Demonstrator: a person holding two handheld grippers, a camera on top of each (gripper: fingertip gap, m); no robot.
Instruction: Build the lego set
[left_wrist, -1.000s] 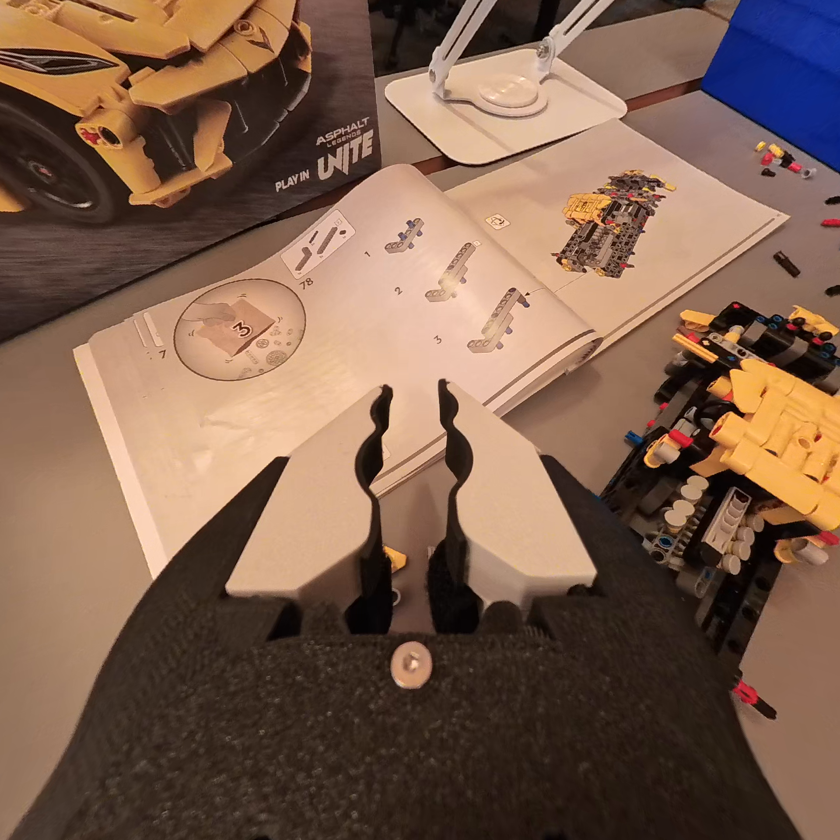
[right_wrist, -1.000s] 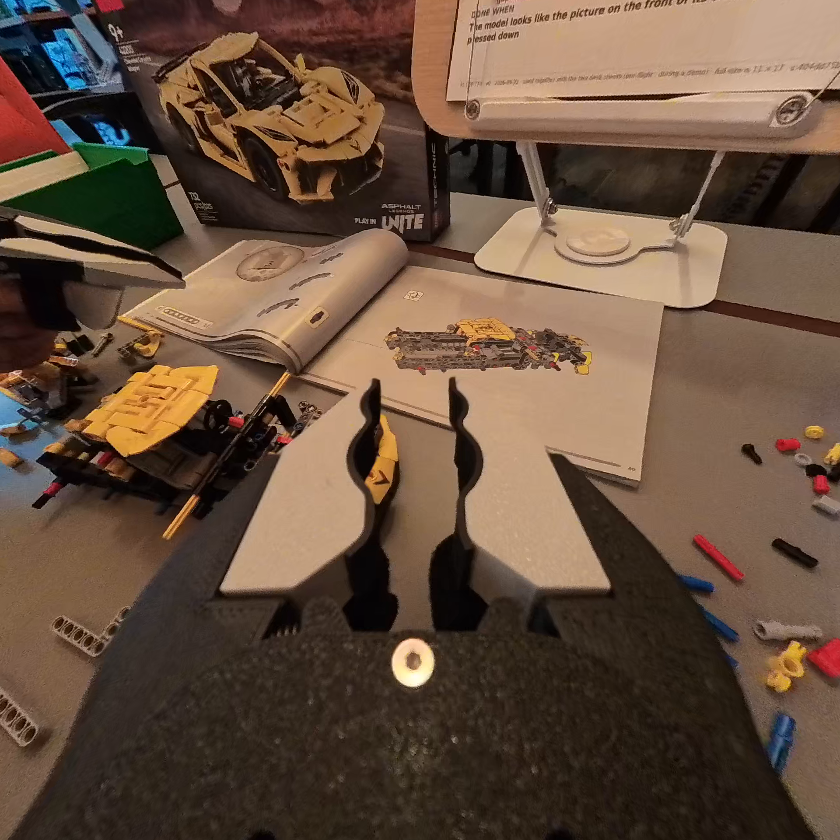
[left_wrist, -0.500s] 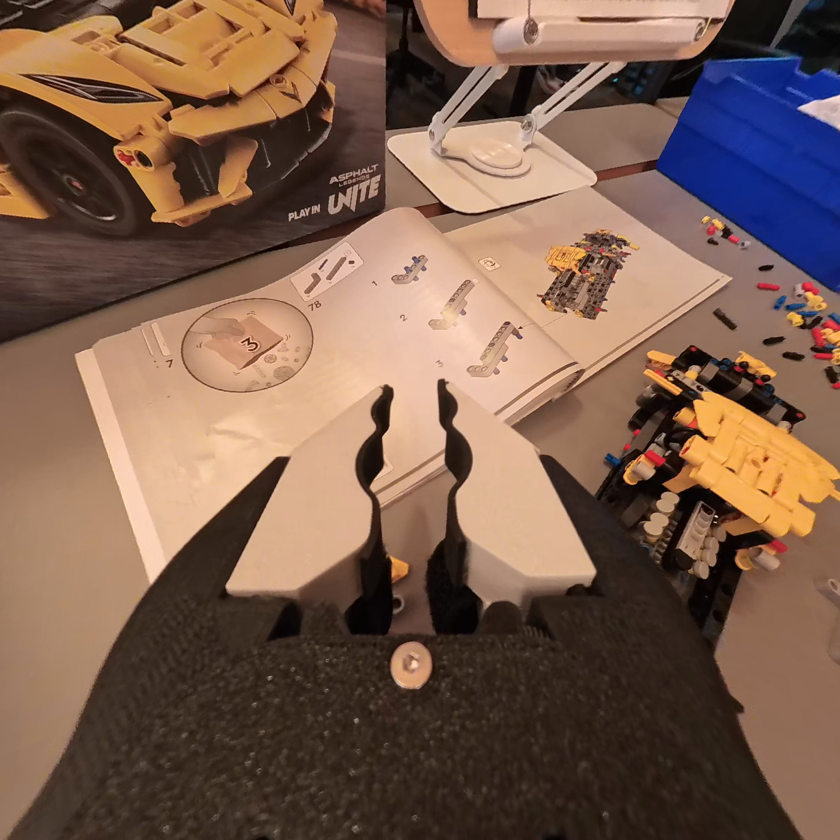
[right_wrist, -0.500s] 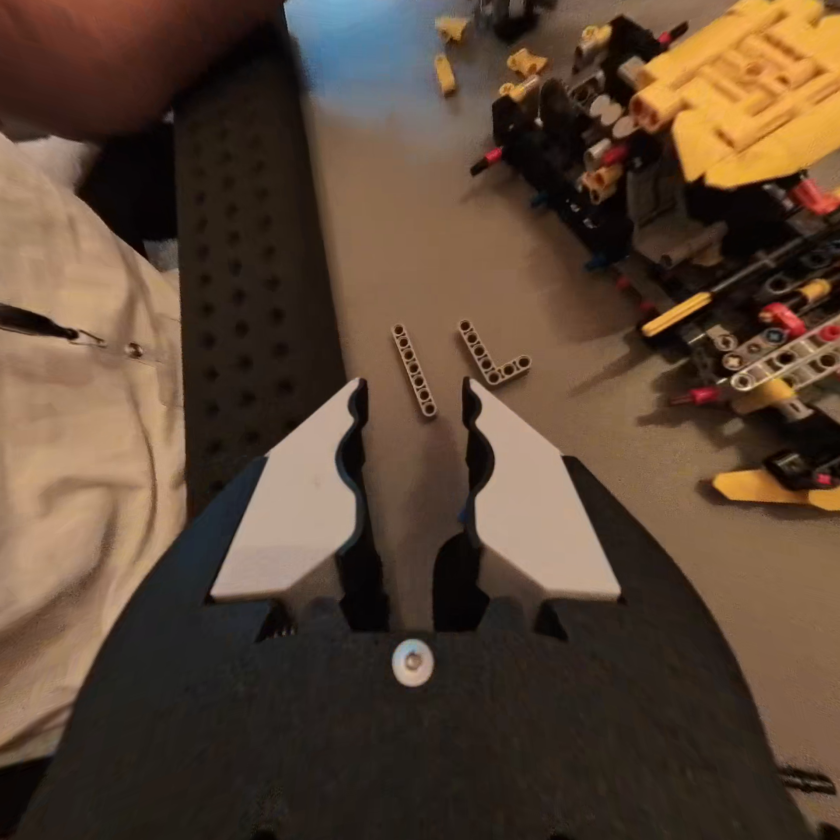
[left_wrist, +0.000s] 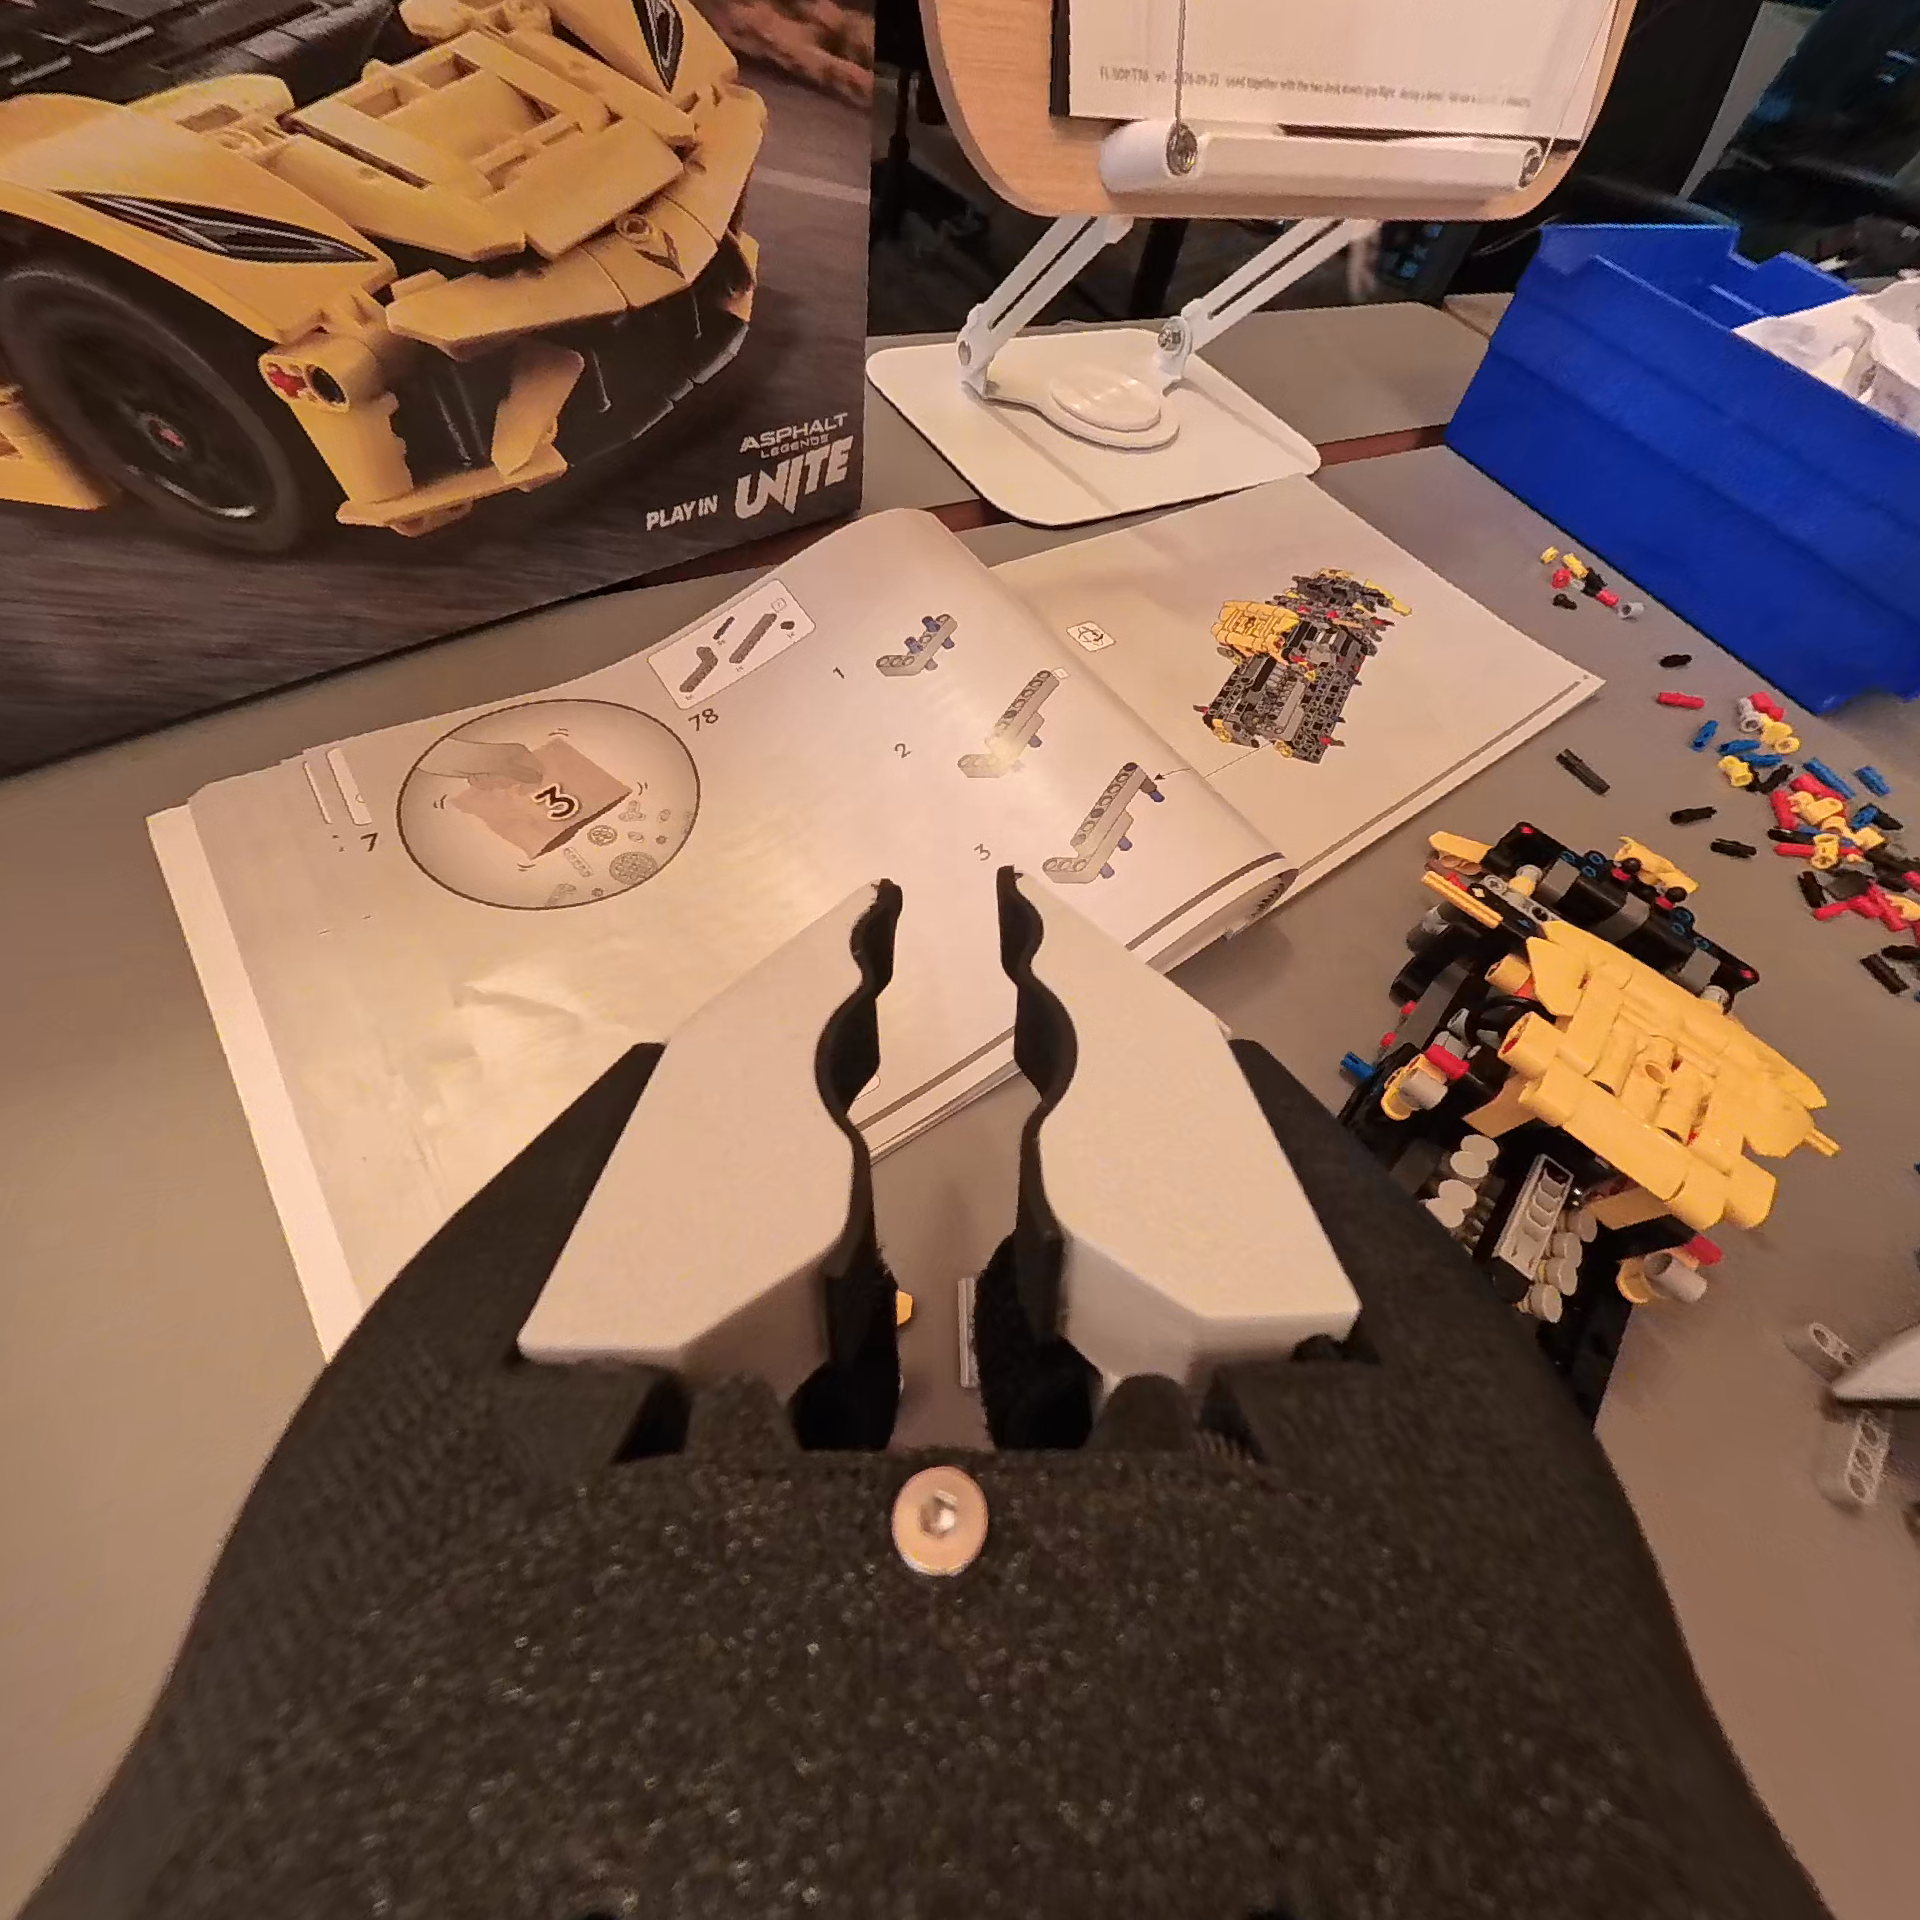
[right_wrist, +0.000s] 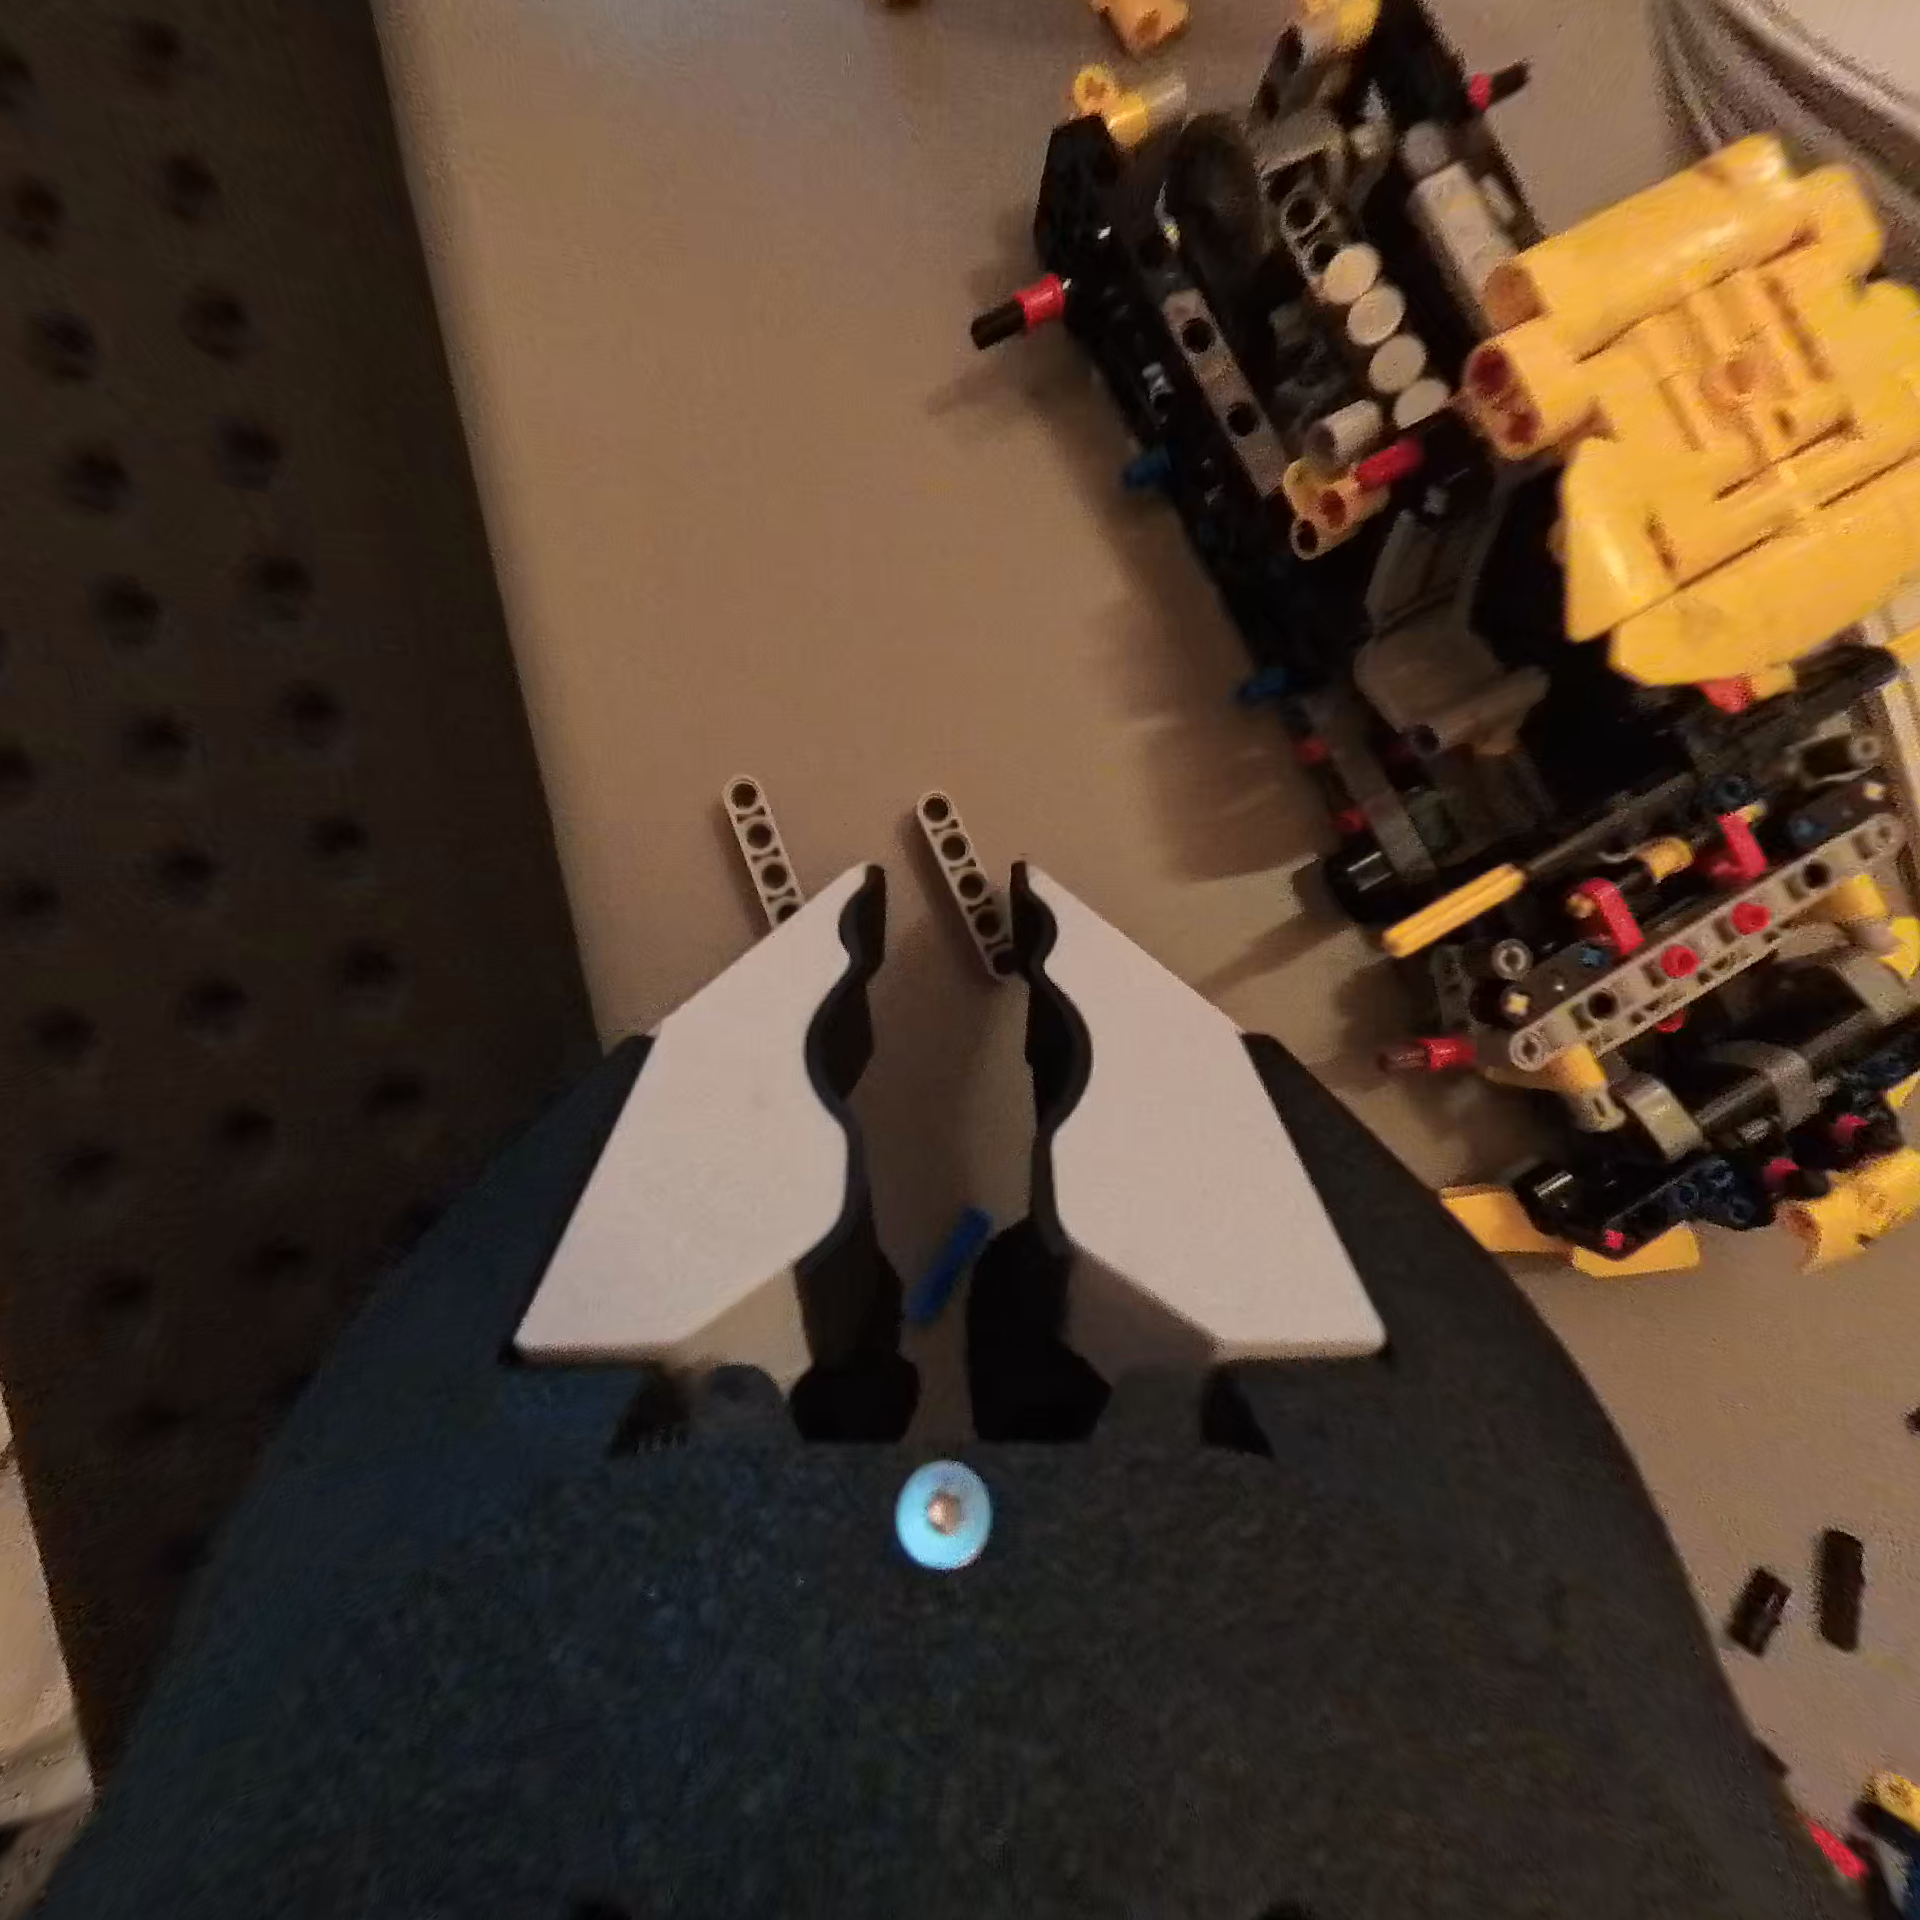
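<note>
The half-built yellow and black lego car (left_wrist: 1590, 1101) lies on the grey table, right of my left gripper (left_wrist: 945, 883), which is open and empty above the open instruction booklet (left_wrist: 727, 831). In the right wrist view the car (right_wrist: 1558, 623) is at the upper right. My right gripper (right_wrist: 945, 873) is open and empty, pointing down at the table. Two grey holed beams lie at its tips: a straight one (right_wrist: 758, 847) just left of the left finger and another (right_wrist: 961, 883) between the fingertips, its lower end hidden. A small blue pin (right_wrist: 945, 1262) lies on the table between the fingers.
The set's box (left_wrist: 416, 312) stands at the back left, a white document stand (left_wrist: 1091, 416) behind the booklet, a blue bin (left_wrist: 1714, 447) at the right. Loose small pins (left_wrist: 1808, 810) are scattered right of the car. A dark perforated board (right_wrist: 208, 623) borders the table's left side.
My right gripper swung from facing the booklet to pointing down at the table, then moved closer over the two grey beams. My left gripper tilted up and back slightly. Both stayed open.
</note>
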